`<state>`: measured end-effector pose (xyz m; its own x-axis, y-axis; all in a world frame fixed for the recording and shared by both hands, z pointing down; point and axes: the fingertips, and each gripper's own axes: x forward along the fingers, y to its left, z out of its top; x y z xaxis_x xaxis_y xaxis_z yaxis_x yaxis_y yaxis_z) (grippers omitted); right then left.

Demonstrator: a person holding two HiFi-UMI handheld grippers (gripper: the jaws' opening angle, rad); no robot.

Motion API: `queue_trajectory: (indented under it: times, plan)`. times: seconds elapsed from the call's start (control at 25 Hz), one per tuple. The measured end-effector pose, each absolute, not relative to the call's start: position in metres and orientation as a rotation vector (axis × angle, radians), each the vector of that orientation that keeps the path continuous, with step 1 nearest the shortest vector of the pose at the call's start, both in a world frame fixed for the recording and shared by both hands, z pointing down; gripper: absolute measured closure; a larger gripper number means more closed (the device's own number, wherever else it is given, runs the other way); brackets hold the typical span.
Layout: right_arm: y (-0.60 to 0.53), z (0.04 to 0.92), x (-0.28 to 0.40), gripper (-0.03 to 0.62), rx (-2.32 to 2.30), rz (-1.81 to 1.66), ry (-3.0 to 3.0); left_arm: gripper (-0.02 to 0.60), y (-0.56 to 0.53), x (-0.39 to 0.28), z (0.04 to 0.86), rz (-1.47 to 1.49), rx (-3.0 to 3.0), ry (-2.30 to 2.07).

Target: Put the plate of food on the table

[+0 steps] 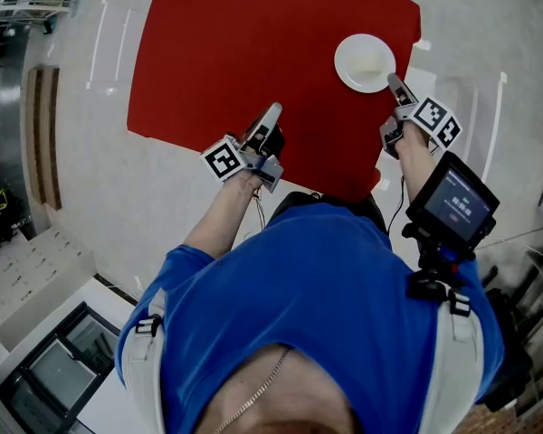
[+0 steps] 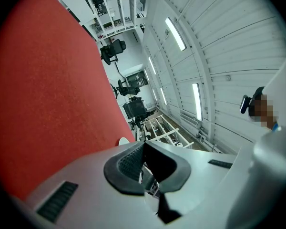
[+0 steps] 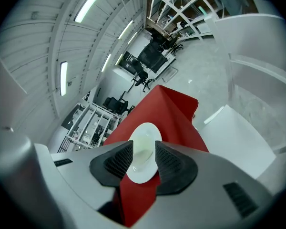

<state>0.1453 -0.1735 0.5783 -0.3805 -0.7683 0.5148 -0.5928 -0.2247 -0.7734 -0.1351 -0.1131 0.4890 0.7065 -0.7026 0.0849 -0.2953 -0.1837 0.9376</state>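
A white plate [image 1: 365,61] with something pale in its middle lies flat on the red table [image 1: 244,52], near the table's right edge. My right gripper [image 1: 394,81] points down at the plate's near rim and is open. In the right gripper view the plate [image 3: 143,154] shows in the gap of the right gripper [image 3: 144,146], and neither pad presses on it. My left gripper [image 1: 273,111] hovers over the table's near side, well left of the plate. In the left gripper view the left gripper [image 2: 143,144] has its pads meeting at the tip, with nothing held, beside the red table [image 2: 47,80].
The table's right corner [image 3: 193,104] ends just past the plate, with pale floor [image 1: 489,52] beyond it. Racks [image 3: 88,120] and office chairs [image 2: 113,49] stand far off. A screen unit [image 1: 452,202] is strapped to the right forearm.
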Motion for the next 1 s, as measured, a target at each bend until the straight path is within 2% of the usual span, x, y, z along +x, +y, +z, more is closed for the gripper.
queue_trajectory:
  times: [0.36,0.64,1.0]
  plan:
    - [-0.143,0.554,0.128,0.454,-1.568,-1.594,1.878,0.575,-0.094,-0.14,0.481,-0.45,1.796,-0.766]
    - [-0.152,0.547,0.122,0.585,-1.526,-1.53,1.915,0.575,-0.111,-0.137,0.486,-0.461,1.807,-0.767]
    - [-0.19,0.529,0.11,0.591,-1.461,-1.422,2.051,0.575,-0.163,-0.127,0.488,-0.471,1.859,-0.768]
